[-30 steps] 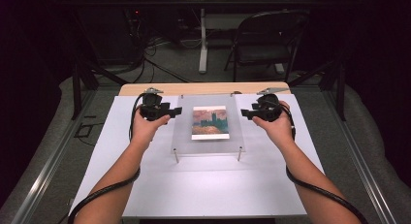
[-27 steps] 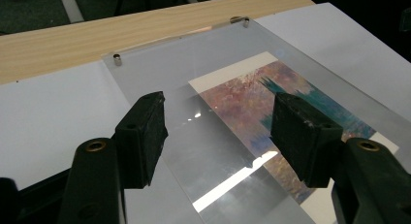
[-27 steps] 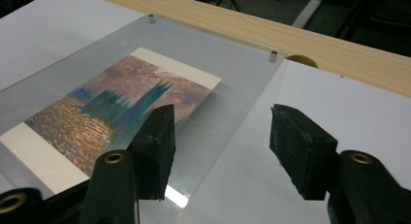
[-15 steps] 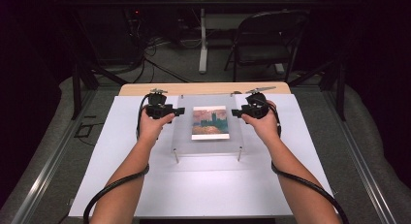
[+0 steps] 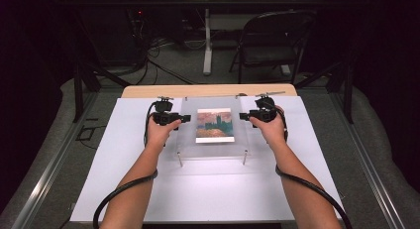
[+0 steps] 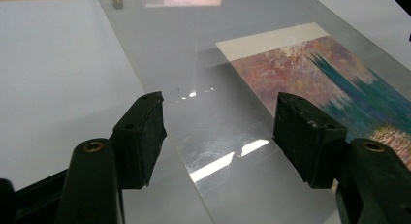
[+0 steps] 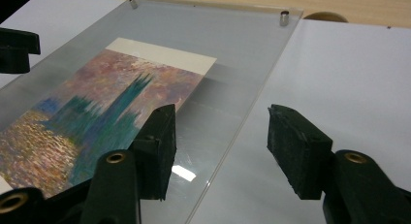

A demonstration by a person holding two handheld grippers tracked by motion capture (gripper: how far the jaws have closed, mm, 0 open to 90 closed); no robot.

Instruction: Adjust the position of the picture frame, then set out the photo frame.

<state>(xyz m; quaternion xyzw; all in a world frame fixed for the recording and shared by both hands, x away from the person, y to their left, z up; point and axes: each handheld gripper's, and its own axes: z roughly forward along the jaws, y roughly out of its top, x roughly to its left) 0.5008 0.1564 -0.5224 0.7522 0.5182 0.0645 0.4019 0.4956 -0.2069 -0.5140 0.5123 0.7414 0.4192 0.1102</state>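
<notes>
Acrylic frame lies flat on the white worktop, raised on small metal standoffs, its long axis running away from the person toward the far edge. Inside, the painted print sits with its pale blank strip at the far end. Left tool hangs over the frame's left edge, jaws spread wide with nothing between them; right tool mirrors it over the right edge, equally released. Compared with a second ago, both hands have dropped and closed in from either side, and the frame hasn't budged.
</notes>
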